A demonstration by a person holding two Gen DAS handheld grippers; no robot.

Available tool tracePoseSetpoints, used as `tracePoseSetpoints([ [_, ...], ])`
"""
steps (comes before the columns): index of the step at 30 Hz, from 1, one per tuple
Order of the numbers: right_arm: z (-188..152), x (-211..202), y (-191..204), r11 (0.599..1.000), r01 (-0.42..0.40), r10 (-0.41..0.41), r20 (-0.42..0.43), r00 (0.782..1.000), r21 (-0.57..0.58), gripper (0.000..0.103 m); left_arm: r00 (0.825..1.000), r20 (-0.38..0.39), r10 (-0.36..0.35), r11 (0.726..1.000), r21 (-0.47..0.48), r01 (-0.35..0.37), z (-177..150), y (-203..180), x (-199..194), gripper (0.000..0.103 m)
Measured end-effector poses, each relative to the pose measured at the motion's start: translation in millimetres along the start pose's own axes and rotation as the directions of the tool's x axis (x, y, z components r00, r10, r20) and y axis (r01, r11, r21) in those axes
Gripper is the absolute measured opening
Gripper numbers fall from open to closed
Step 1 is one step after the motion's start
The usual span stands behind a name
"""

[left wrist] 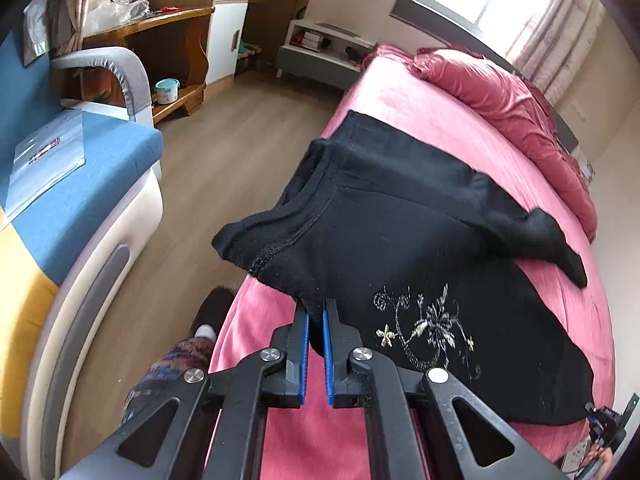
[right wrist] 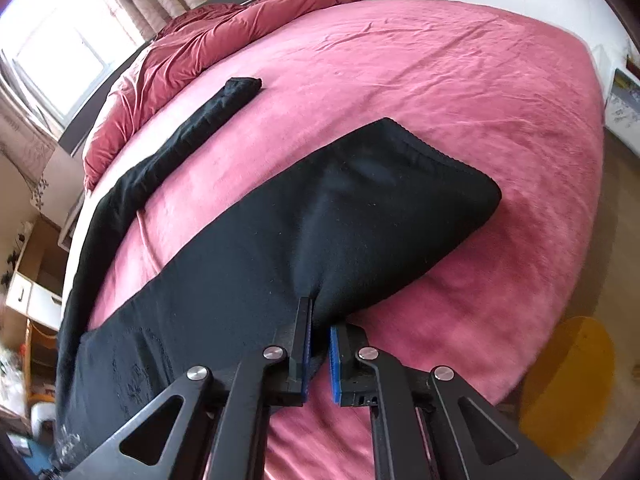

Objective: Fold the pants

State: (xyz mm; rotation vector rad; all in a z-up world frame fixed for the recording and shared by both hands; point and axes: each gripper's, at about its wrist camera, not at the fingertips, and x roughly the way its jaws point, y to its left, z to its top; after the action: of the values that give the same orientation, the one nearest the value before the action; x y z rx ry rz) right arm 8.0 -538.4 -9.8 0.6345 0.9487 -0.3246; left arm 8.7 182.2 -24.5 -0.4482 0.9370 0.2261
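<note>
I have the left gripper point(left wrist: 316, 312) clenched on the near edge of the black pants point(left wrist: 400, 248), lifting that edge off the pink bed point(left wrist: 420, 104), with the embroidered patch point(left wrist: 428, 328) at about four o'clock from my fingertips. My right gripper point(right wrist: 320, 316) grips the same near edge, beside the waistband point(right wrist: 424, 148) at one o'clock. One leg point(right wrist: 216, 116) trails toward eleven o'clock, near the bunched red duvet point(right wrist: 224, 28).

A blue sofa point(left wrist: 80, 168) fills the left of the frame, a wooden desk point(left wrist: 160, 52) upper left, a crumpled red duvet point(left wrist: 500, 96) upper right on the pink bedsheet point(right wrist: 440, 80).
</note>
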Motion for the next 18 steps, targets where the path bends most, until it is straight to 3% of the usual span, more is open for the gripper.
tracePoseSetpoints([
  [8, -18.7, -10.6, -35.2, 0.998, 0.06, -0.06, -0.036, 0.998, -0.002, 0.007, 0.992, -0.102, 0.069, 0.996, 0.055, -0.064, -30.3, 4.3, 5.5, 0.007],
  [11, -21.2, -4.2, -36.0, 0.997, 0.08, -0.081, -0.059, 0.995, -0.017, 0.009, 0.985, -0.144, 0.093, 0.995, 0.06, -0.086, -32.4, 5.9, 15.4, 0.015],
  [13, -19.6, -4.3, -34.6, 0.996, 0.087, -0.088, -0.061, 0.994, -0.026, 0.013, 0.983, -0.141, 0.114, 0.992, 0.069, -0.105, -29.4, 6.7, 14.0, 0.025],
  [15, -16.2, -7.7, -35.3, 0.995, 0.098, -0.1, -0.057, 0.993, -0.022, 0.037, 0.983, -0.136, 0.126, 0.991, 0.061, -0.119, -27.8, 12.2, 10.5, 0.026],
  [17, -13.2, -13.5, -34.6, 0.992, 0.126, -0.127, -0.037, 0.991, -0.03, 0.047, 0.98, -0.122, 0.155, 0.987, 0.052, -0.15, -21.4, 23.2, 1.3, 0.026],
  [18, -11.2, -18.5, -33.0, 0.99, 0.136, -0.137, -0.022, 0.99, -0.04, 0.047, 0.98, -0.107, 0.168, 0.985, 0.043, -0.164, -17.6, 28.1, -3.5, 0.026],
])
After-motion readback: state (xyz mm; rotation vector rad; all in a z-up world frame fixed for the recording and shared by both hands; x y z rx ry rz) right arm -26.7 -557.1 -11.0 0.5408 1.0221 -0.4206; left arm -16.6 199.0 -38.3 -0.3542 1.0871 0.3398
